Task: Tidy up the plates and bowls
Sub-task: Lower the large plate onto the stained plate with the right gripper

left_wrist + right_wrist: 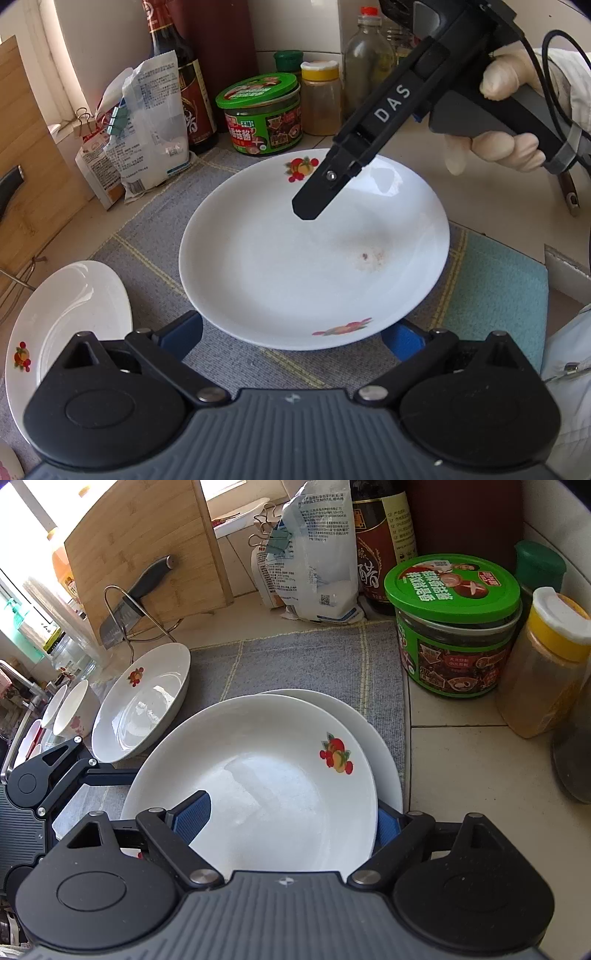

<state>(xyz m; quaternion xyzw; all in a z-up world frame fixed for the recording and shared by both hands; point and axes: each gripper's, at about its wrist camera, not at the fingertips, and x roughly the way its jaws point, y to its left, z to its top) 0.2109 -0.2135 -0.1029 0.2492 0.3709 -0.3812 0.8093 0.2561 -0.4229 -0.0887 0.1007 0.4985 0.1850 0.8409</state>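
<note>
White plate [258, 775] sits tipped between my right gripper [291, 821] fingers. My blue pads [194, 818] stand wide, one at each side of its rim, so I seem to be holding it. Just under it lies a second plate [384, 738], peeking out on the far side. Both are over the grey mat [306, 657].

My left gripper [291, 332] is wide open too. Its blue pads [184, 330] sit at the near edge of the big plate [314, 251], but I cannot tell if they press it.

Past the mat edge the counter is crowded: a green-lid jar [452, 627] and a yellow-cap bottle [543, 664] stand close (not much room there).

Only my right view shows the third plate [142, 701] leaning at the left, two bowls [70, 709], and the knife [136, 598]. Only my left view shows the gloved hand [506, 110].
</note>
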